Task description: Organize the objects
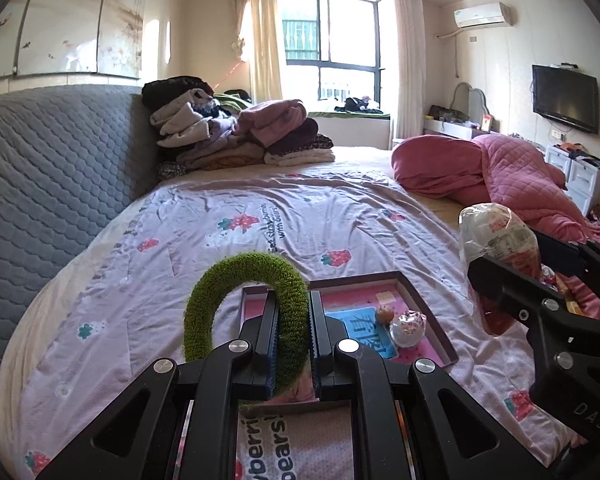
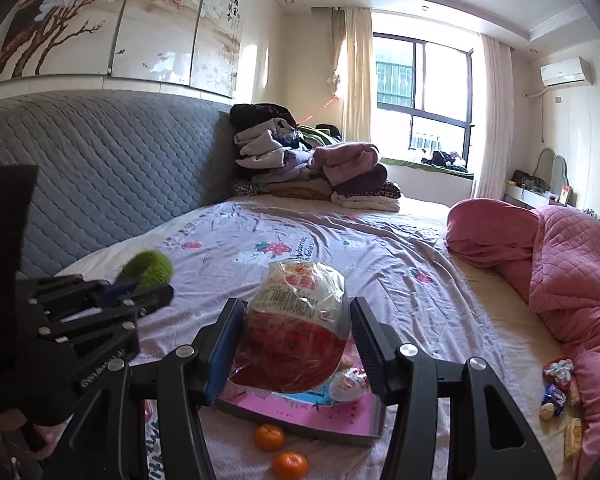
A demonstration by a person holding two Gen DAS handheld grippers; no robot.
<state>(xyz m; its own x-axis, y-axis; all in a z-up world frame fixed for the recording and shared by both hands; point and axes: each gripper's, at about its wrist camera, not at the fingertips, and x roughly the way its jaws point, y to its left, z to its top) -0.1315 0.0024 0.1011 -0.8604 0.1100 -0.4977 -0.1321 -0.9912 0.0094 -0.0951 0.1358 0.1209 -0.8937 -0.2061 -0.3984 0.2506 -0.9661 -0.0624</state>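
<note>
Progress: We judge the sorting partly done. The shallow tray (image 1: 428, 308) on the bed already holds a clear ball ornament (image 1: 409, 326) and a small round trinket (image 1: 385, 314).

In hand, left: We carry a fuzzy green ring (image 1: 224, 280) over the tray's 9 o'clock edge, the left gripper (image 1: 293, 344) with its jaws pinching one side of the loop.

In hand, right: Our right gripper (image 2: 296, 344) holds a bagged snack pack (image 2: 300, 320) above the tray, jaws spread wide yet pressing the bag from both sides.

Left to do: Two tangerines (image 2: 269, 437) lie on the sheet just off the tray's near edge; wrapped sweets (image 2: 556, 388) sit well apart at 3 o'clock by the pink quilt (image 2: 572, 264).

Surface: A lilac strawberry-print sheet (image 1: 228, 216), soft and creased, so we expect round things to roll.

Room: Grey quilted headboard (image 1: 56, 168) at 9 o'clock, folded clothes (image 1: 236, 136) at 12, window (image 1: 332, 40) beyond, television (image 1: 564, 98) at 2.
</note>
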